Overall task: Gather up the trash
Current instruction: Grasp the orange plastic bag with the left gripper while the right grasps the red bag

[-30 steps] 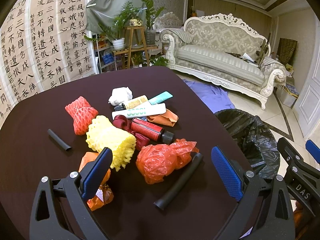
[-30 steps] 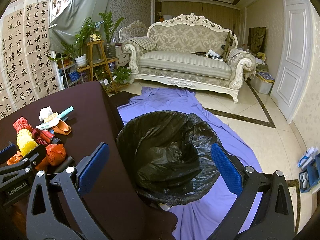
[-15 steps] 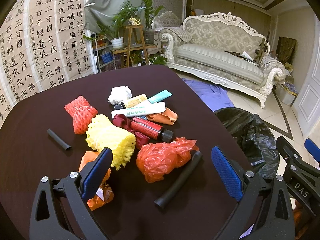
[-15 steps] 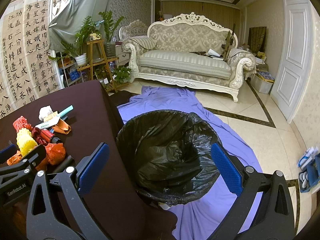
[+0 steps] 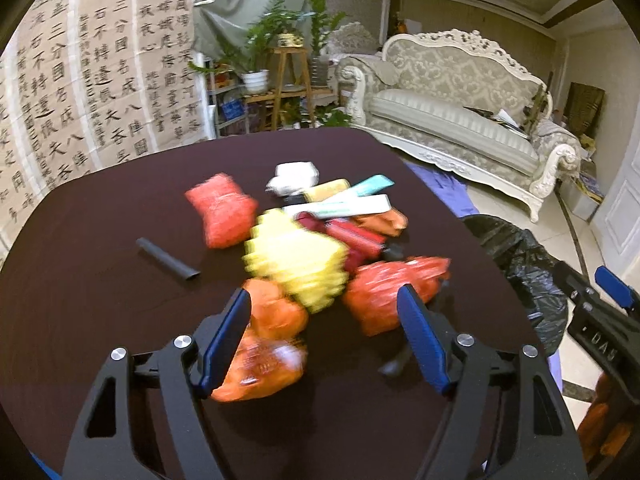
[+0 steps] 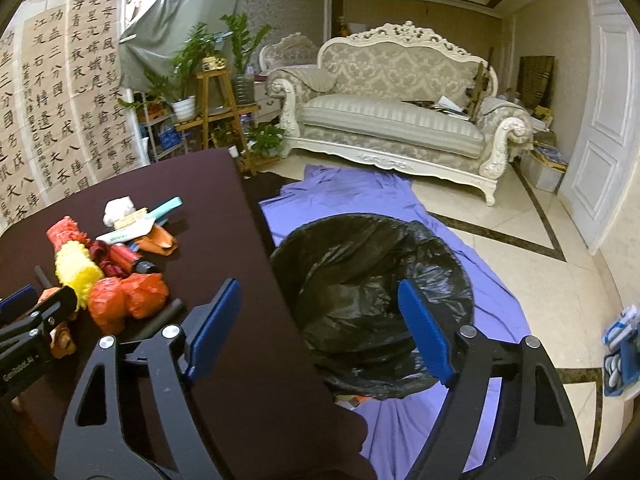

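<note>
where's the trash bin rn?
Right wrist view: the black-lined trash bin stands on the purple sheet, just right of the table edge.

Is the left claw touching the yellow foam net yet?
Cannot tell. The left wrist view is motion-blurred: the left claw is open around the trash pile, and the yellow foam net sits just beyond its fingertips, edges smeared.

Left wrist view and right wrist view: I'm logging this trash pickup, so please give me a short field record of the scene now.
table: dark round table
trash pile: yellow foam net, red foam net, red plastic bag, orange bag
bin: black-lined trash bin on floor beside table
left hand-held gripper: open, empty, above pile
right hand-held gripper: open, empty, over table edge and bin
</note>
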`<action>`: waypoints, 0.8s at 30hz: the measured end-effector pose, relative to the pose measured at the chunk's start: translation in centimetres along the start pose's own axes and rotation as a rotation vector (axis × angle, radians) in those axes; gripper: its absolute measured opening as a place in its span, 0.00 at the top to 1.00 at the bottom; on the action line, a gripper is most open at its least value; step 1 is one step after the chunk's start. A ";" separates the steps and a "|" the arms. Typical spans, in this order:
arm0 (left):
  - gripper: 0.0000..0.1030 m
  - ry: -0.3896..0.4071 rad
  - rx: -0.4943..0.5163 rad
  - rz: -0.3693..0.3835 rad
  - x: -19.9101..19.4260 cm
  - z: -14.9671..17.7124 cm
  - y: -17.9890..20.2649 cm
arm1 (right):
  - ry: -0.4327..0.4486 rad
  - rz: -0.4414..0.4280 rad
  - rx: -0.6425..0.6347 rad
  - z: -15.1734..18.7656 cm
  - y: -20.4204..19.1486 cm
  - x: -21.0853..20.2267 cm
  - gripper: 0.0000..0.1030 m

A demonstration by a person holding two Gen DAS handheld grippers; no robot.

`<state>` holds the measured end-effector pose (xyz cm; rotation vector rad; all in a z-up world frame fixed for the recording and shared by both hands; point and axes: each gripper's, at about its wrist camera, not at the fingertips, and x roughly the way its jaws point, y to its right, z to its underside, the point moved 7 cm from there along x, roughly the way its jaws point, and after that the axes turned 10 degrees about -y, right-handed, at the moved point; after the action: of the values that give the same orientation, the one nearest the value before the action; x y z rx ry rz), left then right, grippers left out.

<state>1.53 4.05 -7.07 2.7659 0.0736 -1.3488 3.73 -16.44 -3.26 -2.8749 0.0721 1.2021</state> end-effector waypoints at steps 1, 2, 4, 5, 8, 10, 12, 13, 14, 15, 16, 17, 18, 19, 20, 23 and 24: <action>0.29 -0.002 -0.009 -0.006 -0.3 0.4 -0.5 | 0.001 -0.004 -0.006 0.1 -0.3 -0.2 0.24; 0.29 -0.006 -0.017 -0.012 -0.5 0.7 -1.1 | 0.002 -0.010 -0.012 0.2 -0.7 -0.3 0.24; 0.29 -0.017 -0.028 -0.023 -0.8 1.4 -2.0 | 0.000 -0.020 -0.019 0.7 -1.2 -0.4 0.24; 0.29 -0.022 -0.035 -0.028 -0.9 1.4 -2.6 | -0.001 -0.024 -0.023 1.0 -1.4 -0.5 0.24; 0.29 -0.041 -0.049 -0.037 -0.7 1.8 -3.3 | -0.014 -0.035 -0.034 0.8 -2.1 -0.4 0.24; 0.29 -0.054 -0.054 -0.033 -0.4 1.8 -3.4 | -0.024 -0.042 -0.044 0.5 -2.4 -0.4 0.24; 0.29 -0.062 -0.055 -0.029 0.1 1.5 -3.5 | -0.026 -0.044 -0.054 0.5 -3.0 -0.5 0.24; 0.29 -0.070 -0.054 -0.028 0.3 1.6 -3.3 | -0.027 -0.044 -0.058 0.3 -3.0 -0.5 0.24; 0.29 -0.078 -0.054 -0.022 0.6 1.4 -3.4 | -0.028 -0.045 -0.061 0.2 -3.2 -0.5 0.24; 0.29 -0.087 -0.053 -0.017 0.9 1.1 -3.5 | -0.030 -0.047 -0.062 0.2 -3.4 -0.5 0.24; 0.29 -0.097 -0.053 -0.016 1.1 1.0 -3.5 | -0.033 -0.048 -0.064 0.2 -3.5 -0.4 0.24; 0.31 -0.108 -0.055 -0.012 1.3 0.9 -3.6 | -0.036 -0.052 -0.064 0.2 -3.6 -0.4 0.24; 0.43 -0.119 -0.057 0.001 1.5 0.7 -3.6 | -0.039 -0.057 -0.065 0.1 -3.7 -0.4 0.24; 0.52 -0.132 -0.059 0.033 1.6 0.8 -3.5 | -0.043 -0.062 -0.068 -0.1 -4.0 -0.2 0.24; 0.52 -0.136 -0.064 0.052 1.6 0.9 -3.6 | -0.046 -0.070 -0.071 0.0 -4.2 -0.3 0.24; 0.55 -0.117 -0.065 0.050 0.9 1.0 -4.1 | -0.053 -0.089 -0.093 -0.3 -5.3 -0.1 0.24; 0.57 -0.113 -0.065 0.048 0.6 1.1 -4.2 | -0.054 -0.097 -0.101 -0.3 -5.8 -0.1 0.24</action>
<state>0.77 8.21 -8.35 2.6160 0.0446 -1.4596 4.14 -10.62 -2.96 -2.8896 -0.1323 1.3007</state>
